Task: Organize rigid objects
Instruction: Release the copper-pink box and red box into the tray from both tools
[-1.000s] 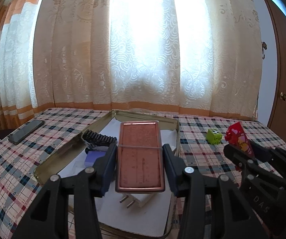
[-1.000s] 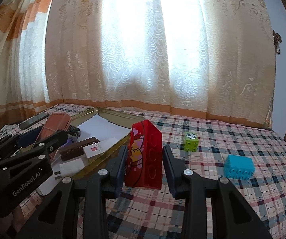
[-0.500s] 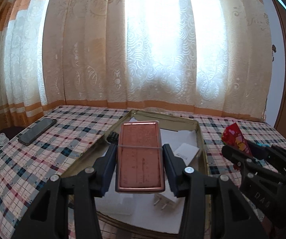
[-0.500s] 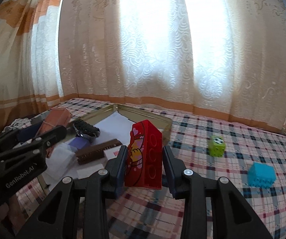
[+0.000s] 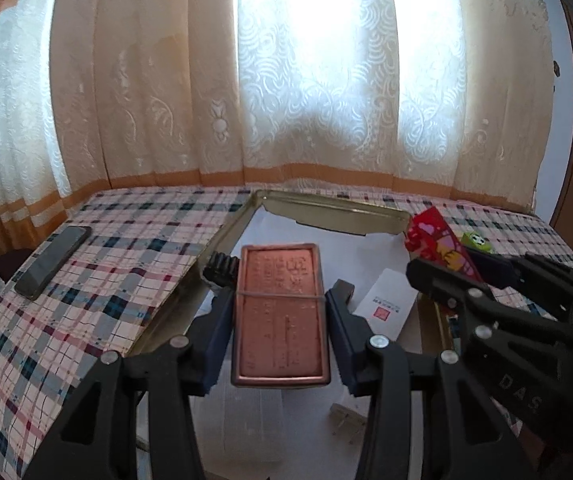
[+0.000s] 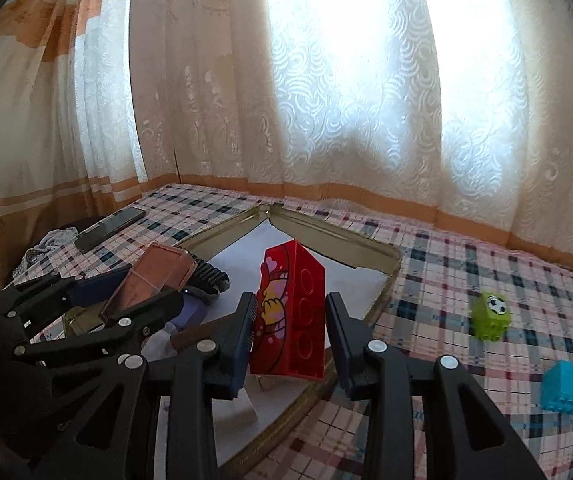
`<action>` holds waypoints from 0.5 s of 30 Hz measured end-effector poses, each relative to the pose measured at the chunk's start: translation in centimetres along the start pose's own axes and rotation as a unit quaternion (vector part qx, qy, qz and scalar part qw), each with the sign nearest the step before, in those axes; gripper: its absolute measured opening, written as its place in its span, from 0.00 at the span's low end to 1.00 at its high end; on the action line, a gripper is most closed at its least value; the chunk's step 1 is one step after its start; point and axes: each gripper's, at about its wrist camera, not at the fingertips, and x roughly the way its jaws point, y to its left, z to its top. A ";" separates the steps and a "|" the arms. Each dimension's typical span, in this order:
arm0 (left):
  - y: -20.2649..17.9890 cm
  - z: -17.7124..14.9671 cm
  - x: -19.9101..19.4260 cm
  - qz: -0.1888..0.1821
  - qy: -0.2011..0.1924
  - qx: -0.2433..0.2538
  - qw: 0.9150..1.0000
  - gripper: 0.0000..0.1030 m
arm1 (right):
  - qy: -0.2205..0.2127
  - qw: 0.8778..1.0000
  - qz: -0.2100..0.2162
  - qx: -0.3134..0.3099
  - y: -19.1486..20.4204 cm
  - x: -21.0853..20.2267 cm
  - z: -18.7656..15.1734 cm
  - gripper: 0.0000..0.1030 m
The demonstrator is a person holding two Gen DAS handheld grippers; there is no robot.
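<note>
My left gripper [image 5: 280,300] is shut on a flat copper-coloured tin [image 5: 280,312] with a rubber band round it, held over the gold metal tray [image 5: 326,210]. My right gripper [image 6: 290,308] holds a red toy block [image 6: 292,312] with cartoon print, upright above the tray's near right edge [image 6: 390,276]; the right finger stands slightly off the block. The red block also shows in the left wrist view [image 5: 438,246], and the tin in the right wrist view [image 6: 150,280]. White paper lines the tray.
In the tray lie a black comb [image 5: 220,270], a white card [image 5: 386,304] and a white plug [image 5: 346,414]. A green toy cube [image 6: 490,314] and a blue block [image 6: 564,386] sit on the checked cloth at right. A phone [image 5: 52,260] lies at left.
Both grippers have moved forward and left over the tray with their objects. The right gripper's fingers have spread slightly around the red block.
</note>
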 end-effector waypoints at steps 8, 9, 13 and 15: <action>0.3 0.7 1.3 0.015 0.020 0.014 1.000 0.44 | 0.027 1.000 0.010 0.003 0.2 2.4 0.4 0.37; 0.4 0.7 1.5 0.016 0.022 0.016 1.000 0.44 | 0.029 1.000 0.011 0.004 0.2 2.5 0.5 0.37; 0.3 0.6 2.0 0.025 0.028 0.022 0.999 0.44 | 0.034 0.999 0.013 0.005 0.2 3.1 0.5 0.37; 0.3 0.5 2.1 0.030 0.030 0.024 0.999 0.44 | 0.036 0.999 0.013 0.005 0.2 3.4 0.6 0.37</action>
